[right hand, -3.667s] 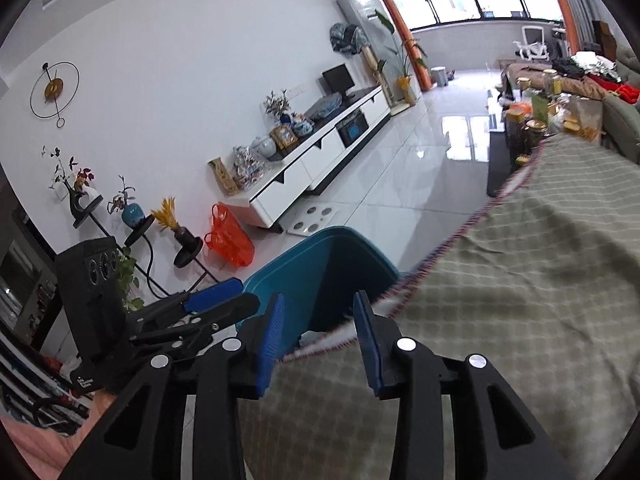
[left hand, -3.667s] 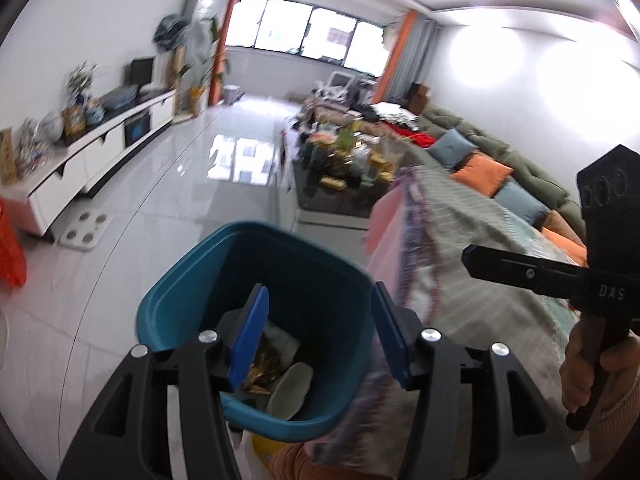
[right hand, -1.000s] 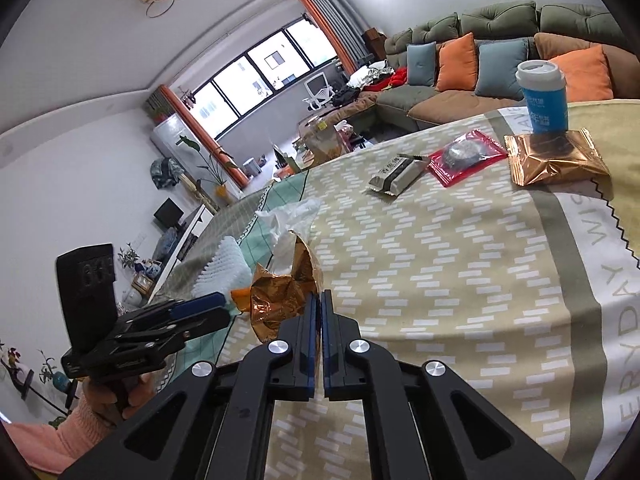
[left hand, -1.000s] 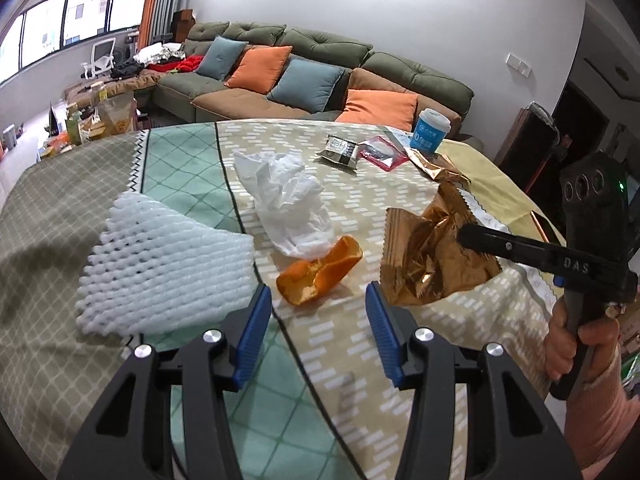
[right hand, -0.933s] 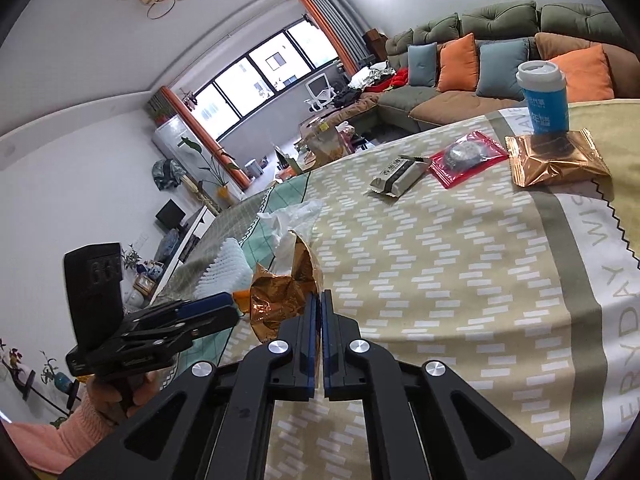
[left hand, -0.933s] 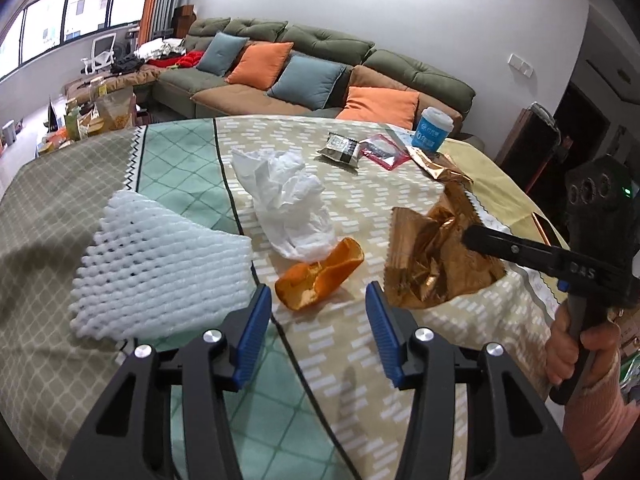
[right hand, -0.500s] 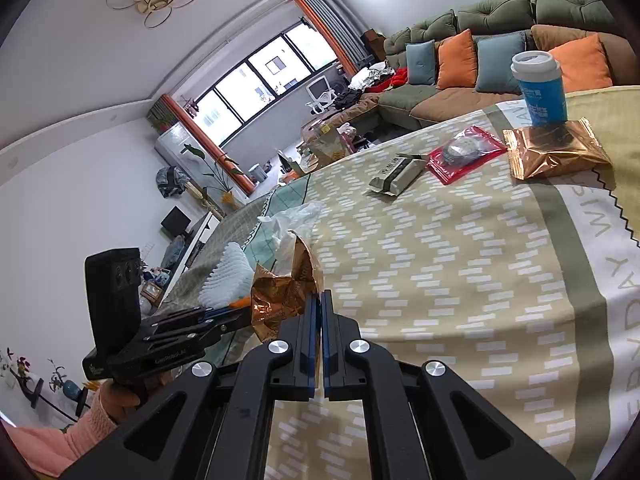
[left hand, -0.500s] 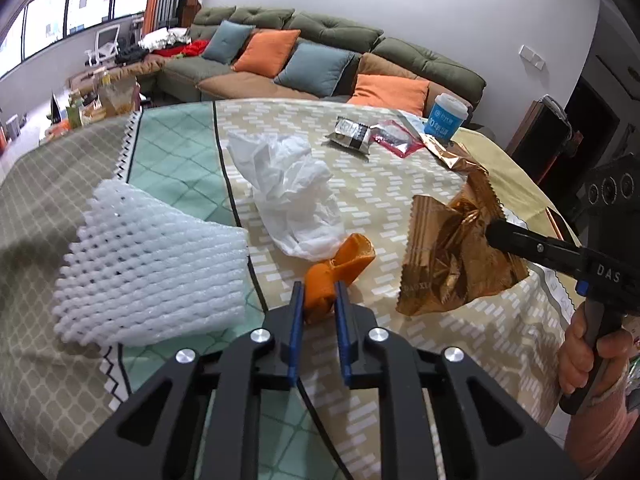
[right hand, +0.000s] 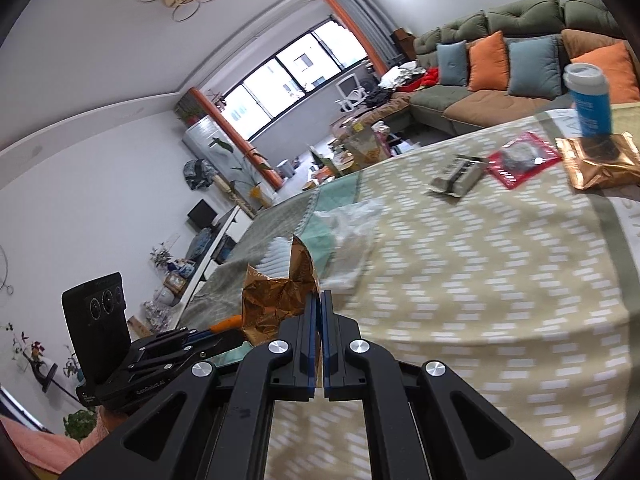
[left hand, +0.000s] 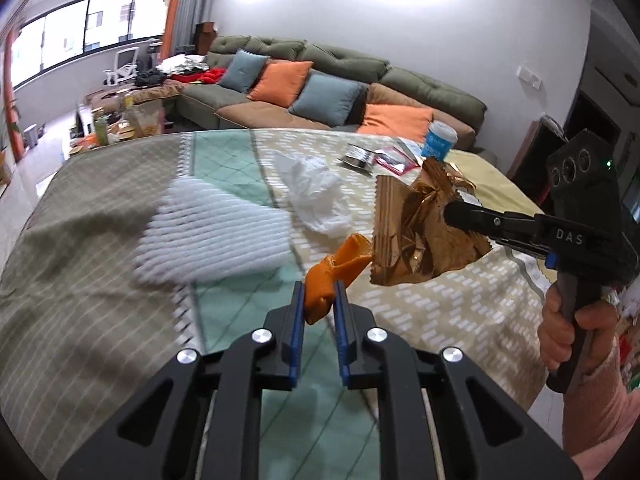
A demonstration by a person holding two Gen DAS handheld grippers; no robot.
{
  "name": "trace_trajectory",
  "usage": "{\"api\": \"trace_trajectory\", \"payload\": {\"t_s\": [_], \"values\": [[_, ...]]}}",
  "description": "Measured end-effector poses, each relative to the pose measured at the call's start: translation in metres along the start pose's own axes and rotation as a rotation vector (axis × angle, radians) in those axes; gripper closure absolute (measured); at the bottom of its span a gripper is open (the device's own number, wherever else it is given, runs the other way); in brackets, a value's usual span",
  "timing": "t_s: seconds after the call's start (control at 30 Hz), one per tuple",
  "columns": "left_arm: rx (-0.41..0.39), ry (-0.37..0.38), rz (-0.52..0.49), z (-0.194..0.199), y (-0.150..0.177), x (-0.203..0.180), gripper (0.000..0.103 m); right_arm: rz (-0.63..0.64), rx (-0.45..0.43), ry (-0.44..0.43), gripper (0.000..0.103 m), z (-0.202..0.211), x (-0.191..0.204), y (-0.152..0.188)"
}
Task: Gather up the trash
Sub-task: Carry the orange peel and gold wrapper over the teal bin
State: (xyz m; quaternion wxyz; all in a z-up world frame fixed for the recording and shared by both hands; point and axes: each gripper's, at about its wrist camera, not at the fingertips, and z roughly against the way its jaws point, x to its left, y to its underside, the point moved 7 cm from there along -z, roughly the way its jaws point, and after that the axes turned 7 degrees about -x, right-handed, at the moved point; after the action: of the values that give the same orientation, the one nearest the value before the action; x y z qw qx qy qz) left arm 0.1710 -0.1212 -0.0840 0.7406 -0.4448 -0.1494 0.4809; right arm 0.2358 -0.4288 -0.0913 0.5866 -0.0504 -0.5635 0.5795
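Patterned tablecloth [left hand: 420, 304] littered: white foam net [left hand: 216, 236], tissue [left hand: 316, 196], cup [left hand: 439, 142]; sofa [left hand: 332, 80] behind. Left gripper [left hand: 319, 295] clamped orange peel [left hand: 336, 270], lifted off cloth since a second ago; right gripper [right hand: 319, 308] clamped gold wrapper [right hand: 276, 300], unchanged.

Left tongs [left hand: 320, 294] clamped; right tongs [right hand: 319, 312] clamped.

Worktop cloth [left hand: 420, 308]: patchwork of olive-grey check, mint-green diamond lattice, and tan with white dashes; pale yellow at the far edge. Orange peel [left hand: 336, 268]: bright orange. Crumpled foil bag [left hand: 416, 232]: copper-gold, metallic. Foam net [left hand: 216, 232]: white, ribbed mesh. Tissue [left hand: 316, 192]: plain white. Cup [right hand: 591, 100]: blue with white lid. Flat packet [right hand: 524, 159]: red. Second foil bag [right hand: 600, 160]: copper. Left gripper [left hand: 319, 300]: black with blue pads [left hand: 297, 320]. Sofa cushions [left hand: 280, 80]: orange and teal.
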Motion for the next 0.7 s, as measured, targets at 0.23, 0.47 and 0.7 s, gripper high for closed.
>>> {"api": "trace_trajectory", "payload": {"t_s": [0.23,0.47,0.7], "values": [[-0.041,-0.057,0.067,0.043,0.014,0.033,0.088,0.024,0.029,-0.062,0.1,-0.019,0.03,0.007],[-0.078,-0.128,0.12,0.075,0.023,0.065,0.088,0.042,0.078,-0.119,0.1,-0.042,0.058,0.019],[-0.106,-0.184,0.163,0.101,0.032,0.091,0.088,0.061,0.129,-0.154,0.1,-0.065,0.083,0.032]]}}
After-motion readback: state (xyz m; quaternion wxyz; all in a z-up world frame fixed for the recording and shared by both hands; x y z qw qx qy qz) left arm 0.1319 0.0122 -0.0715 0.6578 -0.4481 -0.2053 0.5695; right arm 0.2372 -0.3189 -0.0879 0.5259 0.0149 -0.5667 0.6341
